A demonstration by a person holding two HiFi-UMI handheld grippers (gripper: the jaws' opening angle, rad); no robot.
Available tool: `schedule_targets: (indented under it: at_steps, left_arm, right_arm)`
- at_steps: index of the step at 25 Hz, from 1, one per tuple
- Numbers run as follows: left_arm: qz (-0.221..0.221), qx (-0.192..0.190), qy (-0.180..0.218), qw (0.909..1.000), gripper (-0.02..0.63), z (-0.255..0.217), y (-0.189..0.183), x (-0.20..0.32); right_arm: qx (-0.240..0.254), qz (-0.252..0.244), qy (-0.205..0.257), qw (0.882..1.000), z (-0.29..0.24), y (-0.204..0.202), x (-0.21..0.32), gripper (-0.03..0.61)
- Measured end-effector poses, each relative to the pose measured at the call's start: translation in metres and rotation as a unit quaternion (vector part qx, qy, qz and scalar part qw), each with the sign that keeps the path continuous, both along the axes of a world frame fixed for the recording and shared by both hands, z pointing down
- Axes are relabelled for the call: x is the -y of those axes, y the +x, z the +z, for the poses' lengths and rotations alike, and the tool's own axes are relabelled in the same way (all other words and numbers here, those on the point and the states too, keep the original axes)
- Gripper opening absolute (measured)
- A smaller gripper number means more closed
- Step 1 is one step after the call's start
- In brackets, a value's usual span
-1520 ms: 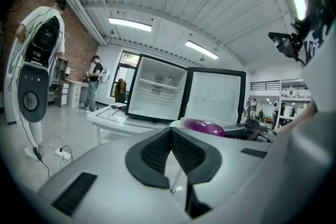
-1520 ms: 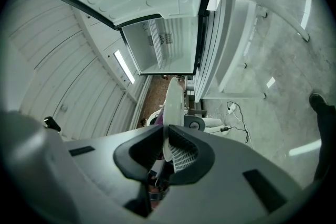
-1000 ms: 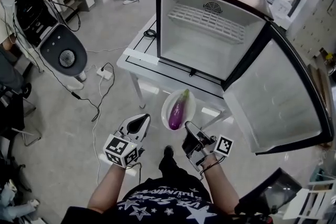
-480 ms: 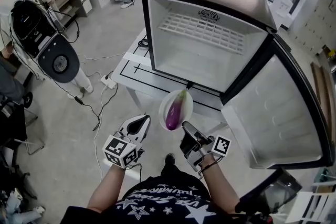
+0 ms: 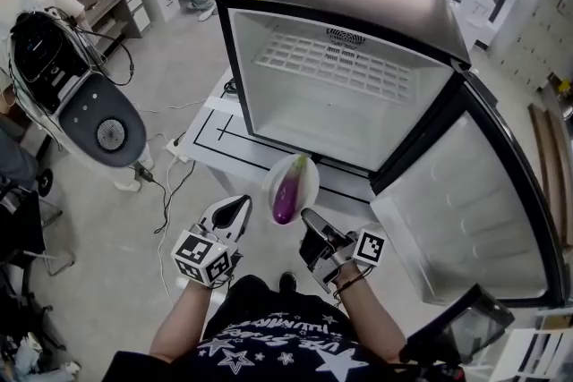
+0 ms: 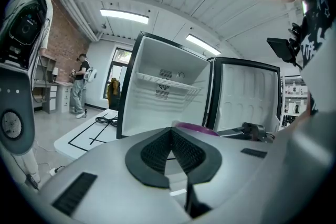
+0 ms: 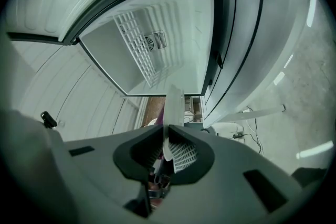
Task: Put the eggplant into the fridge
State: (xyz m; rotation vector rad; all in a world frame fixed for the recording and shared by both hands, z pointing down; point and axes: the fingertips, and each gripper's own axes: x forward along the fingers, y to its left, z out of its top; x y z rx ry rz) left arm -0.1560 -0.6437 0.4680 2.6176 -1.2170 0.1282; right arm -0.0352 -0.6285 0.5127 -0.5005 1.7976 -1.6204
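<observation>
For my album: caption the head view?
Right gripper holds a plate with an eggplant before the open fridge.

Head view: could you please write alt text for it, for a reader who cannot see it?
The right gripper holds a white plate by its rim, a purple eggplant lying on it, in front of an open, empty fridge standing on a white table. The left gripper hangs shut and empty beside the plate.
</observation>
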Motion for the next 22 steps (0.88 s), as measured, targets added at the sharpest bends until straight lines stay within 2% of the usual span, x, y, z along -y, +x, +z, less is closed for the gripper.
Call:
schedule_targets:
  at_steps: [10, 19, 22]
  left_arm:
    - [0.022, 0.004, -0.017, 0.9996, 0.009, 0.013, 0.003, 0.036]
    - [0.06, 0.002, -0.011, 0.9982, 0.009, 0.004, 0.003, 0.109]
    - [0.086, 0.013, -0.001, 0.9962, 0.008, 0.005, 0.011, 0.13]
  right_arm:
    - [-0.001, 0.031, -0.002, 1.0, -0.001, 0.007, 0.029, 0.025]
    - [-0.016, 0.09, -0.006, 0.996, -0.006, 0.012, 0.079, 0.025]
    - [-0.021, 0.11, -0.006, 0.994, -0.004, 0.016, 0.098, 0.025]
